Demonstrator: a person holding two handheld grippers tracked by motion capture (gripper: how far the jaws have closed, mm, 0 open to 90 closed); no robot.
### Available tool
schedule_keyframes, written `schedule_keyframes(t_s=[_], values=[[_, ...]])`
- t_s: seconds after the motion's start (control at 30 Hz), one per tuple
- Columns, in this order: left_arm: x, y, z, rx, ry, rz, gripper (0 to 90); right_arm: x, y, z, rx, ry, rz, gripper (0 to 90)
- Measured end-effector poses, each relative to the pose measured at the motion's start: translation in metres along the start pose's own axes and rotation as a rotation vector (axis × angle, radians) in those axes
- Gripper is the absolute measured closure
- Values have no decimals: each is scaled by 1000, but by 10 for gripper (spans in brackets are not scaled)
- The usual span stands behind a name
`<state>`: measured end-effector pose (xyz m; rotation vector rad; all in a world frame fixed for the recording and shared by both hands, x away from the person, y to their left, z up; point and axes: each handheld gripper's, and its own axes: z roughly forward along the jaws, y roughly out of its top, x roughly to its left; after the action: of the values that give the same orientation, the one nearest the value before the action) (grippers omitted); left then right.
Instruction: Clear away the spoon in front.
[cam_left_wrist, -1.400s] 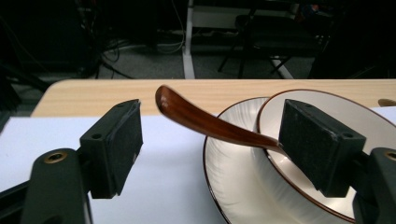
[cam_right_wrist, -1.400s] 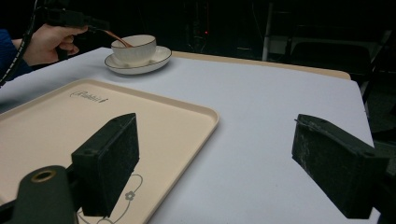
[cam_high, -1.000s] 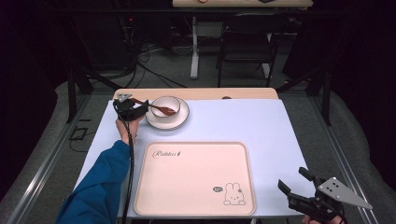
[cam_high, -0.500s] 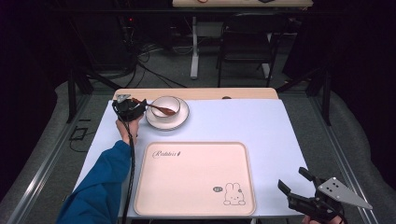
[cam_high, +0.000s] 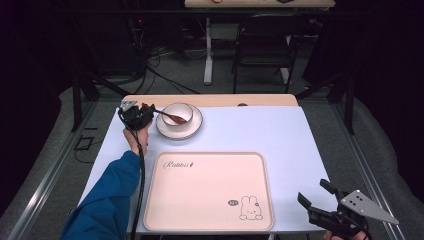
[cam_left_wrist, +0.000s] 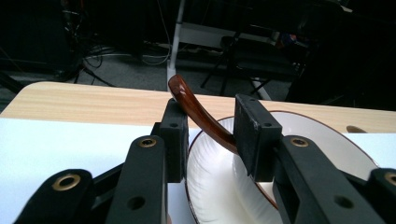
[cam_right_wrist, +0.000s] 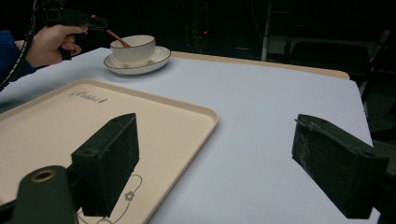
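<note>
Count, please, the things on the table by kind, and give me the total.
Cream rectangular tray with a rabbit drawing: 1
White round saucer with a dark rim: 1
White bowl standing on the saucer: 1
Brown glossy spoon, its handle between the left gripper's jaws: 1
Total: 4

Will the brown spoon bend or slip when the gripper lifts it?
Probably no bending: the spoon looks hard and glossy. That shine suggests it could slip or swivel between the left gripper pads. Lifted, it might clink the bowl.
</note>
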<state>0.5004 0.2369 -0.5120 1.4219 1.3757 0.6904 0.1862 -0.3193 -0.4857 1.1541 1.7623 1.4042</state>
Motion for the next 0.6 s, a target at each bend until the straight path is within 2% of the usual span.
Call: schedule_keyframes(t_s=[0.17, 0.33, 0.4, 0.53, 0.6], values=[[-3, 3, -5, -24, -9, -8, 698, 0, 0, 0, -1, 0, -1, 140], [-8, 8, -11, -35, -41, -8, 741, 0, 0, 0, -2, 1, -3, 140], [-10, 12, -14, -55, -70, -20, 776, 0, 0, 0, -2, 1, 0, 140], [-12, 15, -18, -71, -89, -25, 803, 0, 0, 0, -3, 0, -2, 140], [-12, 16, -20, -79, -97, -56, 822, 0, 0, 0, -3, 1, -1, 140]])
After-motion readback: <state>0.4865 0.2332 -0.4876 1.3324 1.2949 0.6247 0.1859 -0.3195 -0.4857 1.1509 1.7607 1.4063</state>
